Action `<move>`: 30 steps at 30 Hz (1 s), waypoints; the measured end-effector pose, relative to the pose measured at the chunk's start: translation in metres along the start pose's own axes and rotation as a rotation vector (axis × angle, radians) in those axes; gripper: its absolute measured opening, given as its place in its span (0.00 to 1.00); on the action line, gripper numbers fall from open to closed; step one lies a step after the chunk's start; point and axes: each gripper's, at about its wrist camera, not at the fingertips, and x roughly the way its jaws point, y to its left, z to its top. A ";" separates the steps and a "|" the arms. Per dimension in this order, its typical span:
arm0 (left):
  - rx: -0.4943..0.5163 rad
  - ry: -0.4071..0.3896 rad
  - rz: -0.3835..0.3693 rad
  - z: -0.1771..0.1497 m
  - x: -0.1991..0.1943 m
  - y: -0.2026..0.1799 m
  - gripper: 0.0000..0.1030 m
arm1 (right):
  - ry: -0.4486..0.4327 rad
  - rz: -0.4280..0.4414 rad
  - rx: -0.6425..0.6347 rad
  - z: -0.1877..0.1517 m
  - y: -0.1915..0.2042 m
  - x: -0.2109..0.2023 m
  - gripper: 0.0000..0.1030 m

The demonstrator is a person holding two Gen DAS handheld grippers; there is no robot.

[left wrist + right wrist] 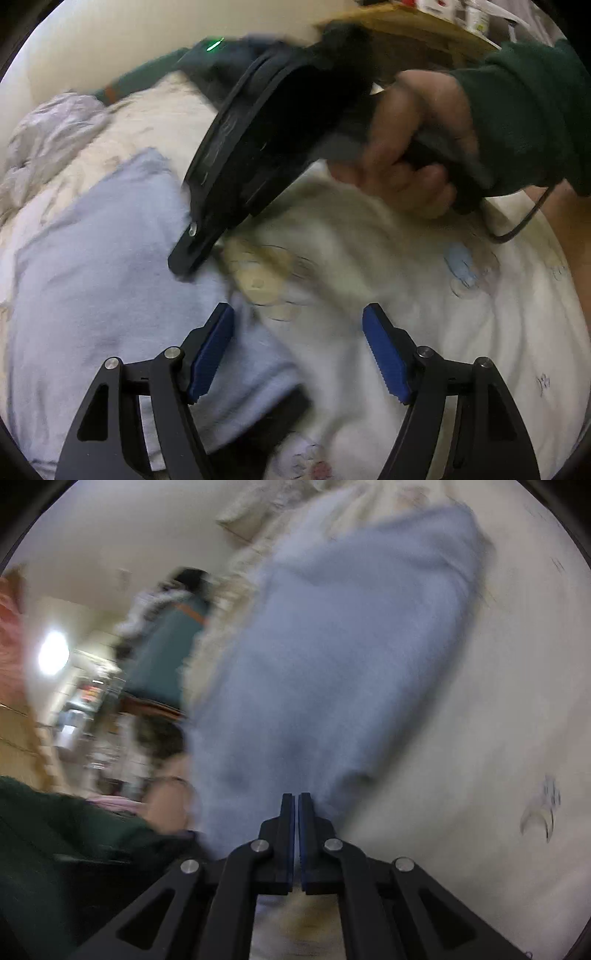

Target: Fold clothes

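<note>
A light blue garment [92, 288] lies flat on the white printed bedsheet [461, 350]. My left gripper [297, 314] hovers over the garment's right edge. Its blue pads [212, 350] stand wide apart and hold nothing. A hand in a dark green sleeve [524, 114] holds my right gripper [188, 258], whose tip rests on the garment's upper right edge. In the blurred right wrist view the right gripper [296, 797] has its jaws together. The light blue garment [332, 646] puckers toward its tips.
Crumpled lavender clothing [48, 129] and a teal garment with an orange stripe [140, 79] lie at the far side of the bed. A cardboard box [406, 26] stands behind. A dark item [280, 417] shows under the garment's near edge. A cable [524, 221] hangs from the right gripper.
</note>
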 end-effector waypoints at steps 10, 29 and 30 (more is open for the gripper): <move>0.015 0.027 -0.011 -0.008 0.002 0.021 0.74 | -0.130 -0.073 -0.009 0.059 -0.031 0.006 0.00; -0.343 -0.202 -0.125 -0.003 -0.098 0.048 0.78 | -0.335 -0.701 -0.247 0.136 0.029 -0.046 0.59; -0.388 -0.212 -0.084 -0.003 -0.104 0.071 0.86 | -0.323 -0.740 -0.302 0.124 0.047 -0.031 0.67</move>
